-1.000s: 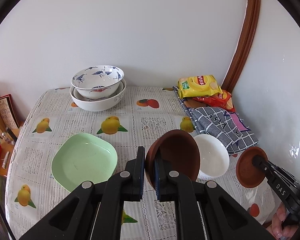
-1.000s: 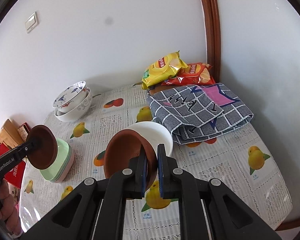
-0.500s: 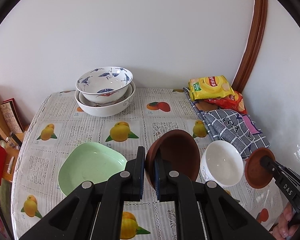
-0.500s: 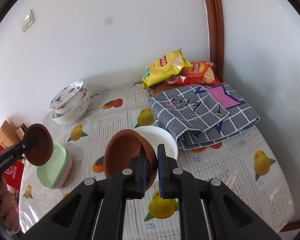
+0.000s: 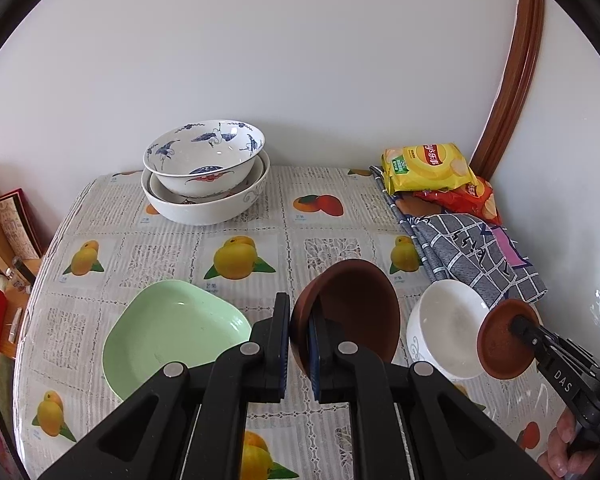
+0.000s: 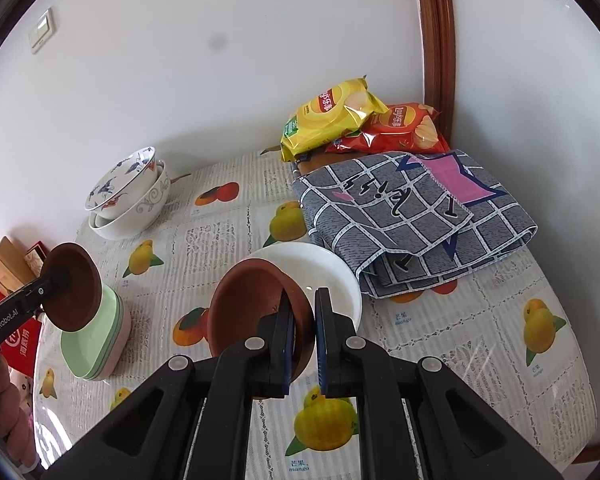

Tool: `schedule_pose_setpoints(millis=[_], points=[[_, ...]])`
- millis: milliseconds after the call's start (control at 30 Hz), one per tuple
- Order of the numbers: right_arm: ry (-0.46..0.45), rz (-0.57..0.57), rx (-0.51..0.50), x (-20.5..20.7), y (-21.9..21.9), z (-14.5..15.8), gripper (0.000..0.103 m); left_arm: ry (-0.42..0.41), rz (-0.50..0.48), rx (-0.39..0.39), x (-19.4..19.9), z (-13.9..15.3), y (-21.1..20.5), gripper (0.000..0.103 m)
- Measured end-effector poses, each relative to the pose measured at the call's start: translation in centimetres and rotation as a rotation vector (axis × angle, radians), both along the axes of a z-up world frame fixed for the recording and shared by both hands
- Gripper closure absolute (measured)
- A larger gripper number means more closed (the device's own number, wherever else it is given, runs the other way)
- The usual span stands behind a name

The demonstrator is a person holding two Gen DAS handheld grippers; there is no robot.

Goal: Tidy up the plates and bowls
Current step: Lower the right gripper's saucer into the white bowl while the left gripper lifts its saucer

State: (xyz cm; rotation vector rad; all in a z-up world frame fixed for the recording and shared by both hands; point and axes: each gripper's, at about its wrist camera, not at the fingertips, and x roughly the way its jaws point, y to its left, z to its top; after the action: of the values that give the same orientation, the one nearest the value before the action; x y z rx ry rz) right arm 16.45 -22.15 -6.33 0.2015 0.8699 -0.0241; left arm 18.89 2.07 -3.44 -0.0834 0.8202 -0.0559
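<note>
A fruit-print surface (image 5: 300,220) stood against white walls. Each gripper's jaws clenched a tilted brown bowl's rim: the left gripper (image 5: 299,344) above the green plates (image 5: 172,332), the right gripper (image 6: 302,336) over the white bowl (image 6: 332,276).

Brown bowl (image 5: 352,312) matt, perhaps plastic; white bowl (image 5: 446,328) glossy ceramic; checked cloth (image 6: 412,216) woven.
</note>
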Motion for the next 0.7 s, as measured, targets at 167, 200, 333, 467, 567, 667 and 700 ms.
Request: schedule_pose_setpoints(millis=[167, 200, 333, 467, 567, 667, 700], points=[[0.018, 0.002, -0.008, 0.4, 0.2, -0.7, 0.093, 0.009, -0.009, -0.01, 0.2, -0.3, -0.1, 0.094], [0.022, 0.0, -0.008, 0.4, 0.2, -0.8, 0.093, 0.011, -0.011, -0.012, 0.3, -0.4, -0.2, 0.095], [0.03, -0.007, -0.012, 0.4, 0.1, -1.0, 0.093, 0.015, -0.027, -0.023, 0.4, -0.6, -0.6, 0.094], [0.031, -0.015, -0.015, 0.4, -0.1, -1.0, 0.093, 0.014, -0.039, -0.03, 0.3, -0.7, -0.9, 0.094], [0.033, -0.021, -0.016, 0.4, -0.3, -1.1, 0.093, 0.013, -0.045, -0.032, 0.3, -0.7, -1.0, 0.094], [0.032, -0.024, -0.015, 0.6, -0.4, -1.2, 0.093, 0.012, -0.048, -0.03, 0.4, -0.6, -1.1, 0.094], [0.032, -0.023, -0.014, 0.6, -0.4, -1.2, 0.093, 0.012, -0.048, -0.03, 0.4, -0.6, -1.1, 0.094]])
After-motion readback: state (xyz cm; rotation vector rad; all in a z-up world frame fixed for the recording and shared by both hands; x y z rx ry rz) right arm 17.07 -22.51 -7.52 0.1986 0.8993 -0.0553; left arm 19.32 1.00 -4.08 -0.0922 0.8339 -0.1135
